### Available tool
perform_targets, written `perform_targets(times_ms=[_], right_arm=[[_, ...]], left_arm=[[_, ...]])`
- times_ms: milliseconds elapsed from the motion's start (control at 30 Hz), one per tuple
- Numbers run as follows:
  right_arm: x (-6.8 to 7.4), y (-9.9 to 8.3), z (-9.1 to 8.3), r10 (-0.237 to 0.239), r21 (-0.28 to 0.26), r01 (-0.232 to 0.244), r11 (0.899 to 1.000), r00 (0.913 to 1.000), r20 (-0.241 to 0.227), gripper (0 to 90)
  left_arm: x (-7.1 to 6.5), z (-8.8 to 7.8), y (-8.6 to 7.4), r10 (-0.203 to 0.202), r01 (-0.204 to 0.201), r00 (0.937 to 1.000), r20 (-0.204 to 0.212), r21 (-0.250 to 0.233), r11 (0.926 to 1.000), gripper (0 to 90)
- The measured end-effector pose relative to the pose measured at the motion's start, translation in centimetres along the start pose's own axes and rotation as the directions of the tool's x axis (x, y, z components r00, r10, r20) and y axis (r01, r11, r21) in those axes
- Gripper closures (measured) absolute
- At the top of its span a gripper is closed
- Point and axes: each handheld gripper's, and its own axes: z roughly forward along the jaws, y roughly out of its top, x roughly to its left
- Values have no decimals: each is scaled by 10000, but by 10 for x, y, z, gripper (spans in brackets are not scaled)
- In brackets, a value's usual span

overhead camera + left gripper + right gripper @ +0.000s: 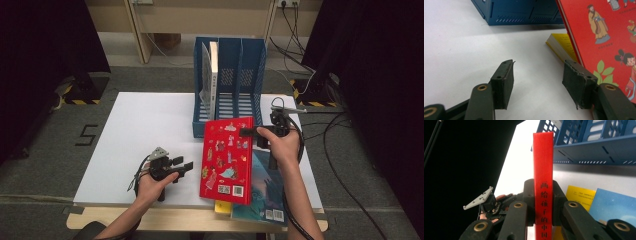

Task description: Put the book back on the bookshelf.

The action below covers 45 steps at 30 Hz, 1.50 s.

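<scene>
Clamped on the red book's (543, 170) spine, right claw (543, 195); left claw (537, 82) gapes over bare table (461, 45).

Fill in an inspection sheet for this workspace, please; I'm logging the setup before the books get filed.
Surface: white table top, bare on the left half.
Job's things: red book held tilted off the table; blue file rack at the far edge, with a white book upright in its left slot.
Clutter: yellow book and blue book lying flat under the red one.
Grippers: right gripper clamped on the red book's spine; left gripper open, empty, beside the red book.
Cables: black cables on the floor at right.
Surroundings: grey floor, black curtains on both sides.
</scene>
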Motion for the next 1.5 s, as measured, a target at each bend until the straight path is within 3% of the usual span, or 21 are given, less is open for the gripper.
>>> perform_targets(times_ms=[733,1500], right_arm=[[15,8,-25,-576,-983,592,9934,9982,188,795],[33,15,-45,-1075,-1873,1209,9748,9909,805,797]], left_arm=[[2,-2,-1,135,-136,9997,-210,-68,9999,414],[3,-1,-2,176,-180,9993,-335,-94,9998,417]])
